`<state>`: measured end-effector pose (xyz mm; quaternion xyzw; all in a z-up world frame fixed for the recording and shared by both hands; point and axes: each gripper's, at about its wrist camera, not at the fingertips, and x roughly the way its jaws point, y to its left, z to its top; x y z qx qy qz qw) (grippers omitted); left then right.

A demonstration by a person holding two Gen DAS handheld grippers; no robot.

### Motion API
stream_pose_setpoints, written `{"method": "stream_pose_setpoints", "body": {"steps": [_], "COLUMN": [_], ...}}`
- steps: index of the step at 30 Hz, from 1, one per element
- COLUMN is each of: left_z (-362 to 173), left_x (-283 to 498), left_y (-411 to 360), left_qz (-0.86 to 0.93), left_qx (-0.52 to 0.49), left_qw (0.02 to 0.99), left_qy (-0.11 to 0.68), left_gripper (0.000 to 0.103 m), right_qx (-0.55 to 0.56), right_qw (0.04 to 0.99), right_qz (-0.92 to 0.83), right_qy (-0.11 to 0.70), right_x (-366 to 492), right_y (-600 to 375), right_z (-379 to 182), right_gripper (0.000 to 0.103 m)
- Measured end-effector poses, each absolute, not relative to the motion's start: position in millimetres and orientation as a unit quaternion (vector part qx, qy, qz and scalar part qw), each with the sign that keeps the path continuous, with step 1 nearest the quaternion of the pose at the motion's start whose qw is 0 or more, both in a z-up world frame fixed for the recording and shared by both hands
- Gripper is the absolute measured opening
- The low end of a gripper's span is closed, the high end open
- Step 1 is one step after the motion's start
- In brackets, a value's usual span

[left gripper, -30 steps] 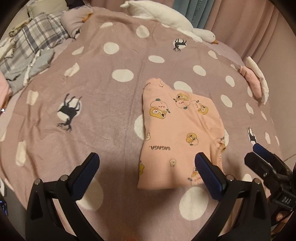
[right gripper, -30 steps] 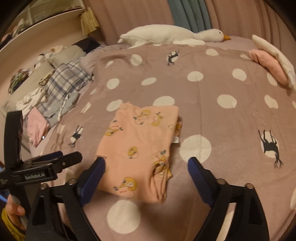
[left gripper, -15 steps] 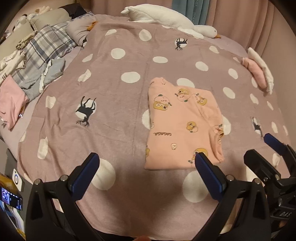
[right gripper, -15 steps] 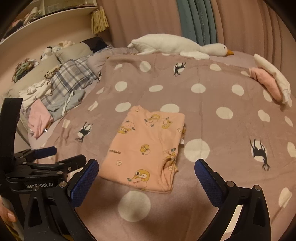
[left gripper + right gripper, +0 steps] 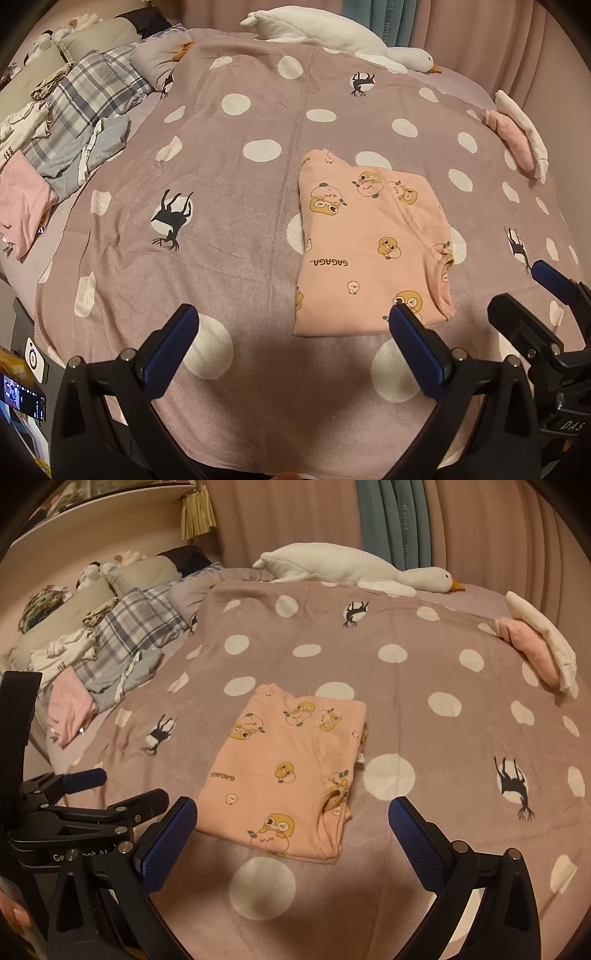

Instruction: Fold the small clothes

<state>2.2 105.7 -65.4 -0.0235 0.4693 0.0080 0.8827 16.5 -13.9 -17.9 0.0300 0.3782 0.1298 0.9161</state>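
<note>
the pink cartoon-print garment (image 5: 369, 243) is lying folded flat on the polka dot blanket (image 5: 229, 192), right of the middle. the left gripper (image 5: 291, 339) is hovering near its front edge, jaws spread wide and holding nothing. the right gripper (image 5: 291, 827) is doing the same, wide open and empty. a white goose plush (image 5: 354, 570) is resting along the far edge, and a pile of clothes (image 5: 110, 646) is sitting off to the left.

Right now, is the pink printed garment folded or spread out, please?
Folded: the pink garment lies as a compact rectangle, layered edges along one side.
</note>
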Motion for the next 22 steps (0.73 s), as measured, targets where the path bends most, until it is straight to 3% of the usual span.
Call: {"method": "stream_pose_setpoints", "body": {"steps": [22], "left_z": [-61.8], "left_x": [2.1], "left_y": [100.8], "left_qz": [0.009], "left_qx": [-0.026], "left_qw": [0.885], "left_qy": [0.465], "left_gripper": [0.103], "right_qx": [0.034], "right_qw": [0.917], "right_qz": [0.123], "right_qy": [0.379], "right_x": [17.3], "right_y": [-18.0], "right_z": [-17.0], "right_gripper": [0.102]}}
